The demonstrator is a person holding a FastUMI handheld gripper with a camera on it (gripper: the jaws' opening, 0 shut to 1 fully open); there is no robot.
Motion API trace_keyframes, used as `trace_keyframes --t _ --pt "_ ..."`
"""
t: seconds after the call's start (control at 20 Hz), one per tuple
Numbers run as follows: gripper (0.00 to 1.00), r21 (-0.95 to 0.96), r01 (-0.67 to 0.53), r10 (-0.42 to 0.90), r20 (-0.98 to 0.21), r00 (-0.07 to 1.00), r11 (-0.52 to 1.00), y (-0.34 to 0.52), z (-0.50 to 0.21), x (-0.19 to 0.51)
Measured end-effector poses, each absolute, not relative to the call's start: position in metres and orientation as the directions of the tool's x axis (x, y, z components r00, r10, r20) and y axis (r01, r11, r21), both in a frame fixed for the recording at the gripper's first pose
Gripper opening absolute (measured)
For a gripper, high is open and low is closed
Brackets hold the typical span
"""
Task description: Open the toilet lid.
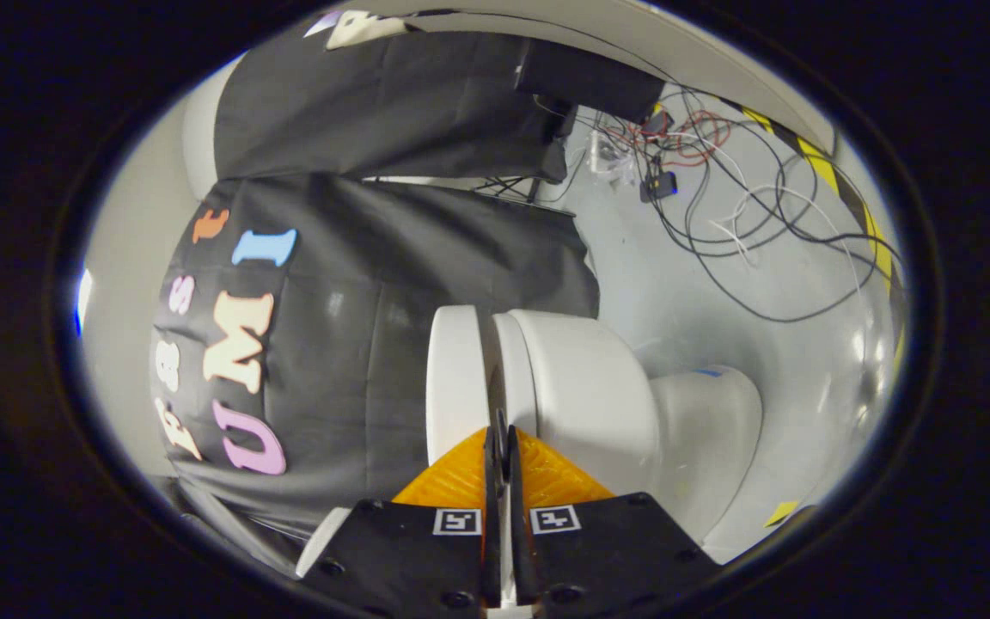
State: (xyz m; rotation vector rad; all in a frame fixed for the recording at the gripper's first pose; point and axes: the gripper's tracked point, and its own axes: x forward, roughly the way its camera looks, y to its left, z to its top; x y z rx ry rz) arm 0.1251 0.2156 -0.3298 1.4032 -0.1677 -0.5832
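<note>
The view is rolled on its side, so the white toilet lies sideways just beyond my fingers. Its lid (454,378) is a flat white slab lying against the seat (510,361), with a thin dark seam between them. The rounded bowl (585,387) and its pedestal (705,421) sit on the far side of the seat from the lid. My gripper (499,430) is shut, its fingers pressed together with nothing held, and the tips point straight at the seam at the toilet's front rim. Whether the tips touch the rim I cannot tell.
Black cloth (357,344) hangs behind the toilet on the lid's side. A tangle of cables (718,198) and small boxes lies on the grey floor beyond the bowl. Yellow-and-black tape (856,206) marks the floor's far edge.
</note>
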Motion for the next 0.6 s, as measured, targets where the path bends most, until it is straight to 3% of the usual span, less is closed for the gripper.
trace_keyframes --t 0.1,0.3,0.6 --pt "0.07 0.936 0.329 -0.473 -0.235 0.850 0.126 0.217 -0.321 0.123" --pt "0.07 0.935 0.268 -0.488 -0.127 0.863 0.232 0.219 -0.274 0.127" --pt "0.07 0.881 0.276 -0.467 -0.072 0.881 0.385 0.231 -0.229 0.134"
